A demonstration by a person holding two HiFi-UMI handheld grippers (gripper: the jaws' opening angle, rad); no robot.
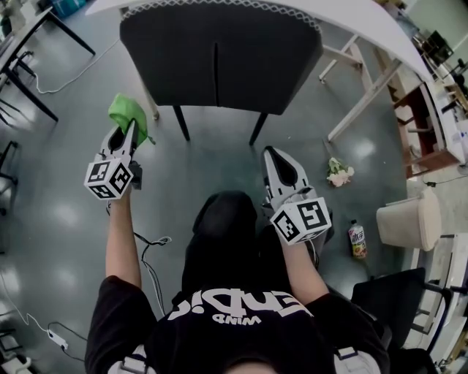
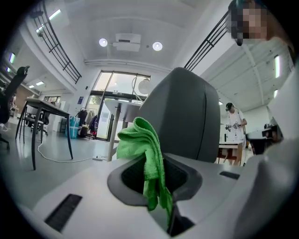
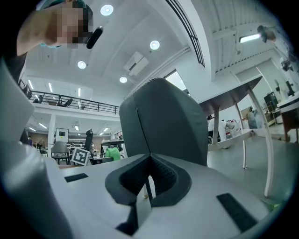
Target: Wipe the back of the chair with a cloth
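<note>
Cloth (image 1: 129, 111) sits pinched in our left hand-held gripper (image 1: 126, 133), lower left of the chair back (image 1: 219, 58) at upper centre and seemingly clear of it, our right hand-held gripper (image 1: 276, 157) closed and empty; we judge contact comes next, pressing cloth to upholstery.

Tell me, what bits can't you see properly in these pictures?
- Head view: the chair seat is hidden behind the chair back and under the white table.
- Left gripper view: the lower end of the green cloth vanishes down between the jaws.
- Head view: the label on the bottle on the floor is too small to read.
</note>
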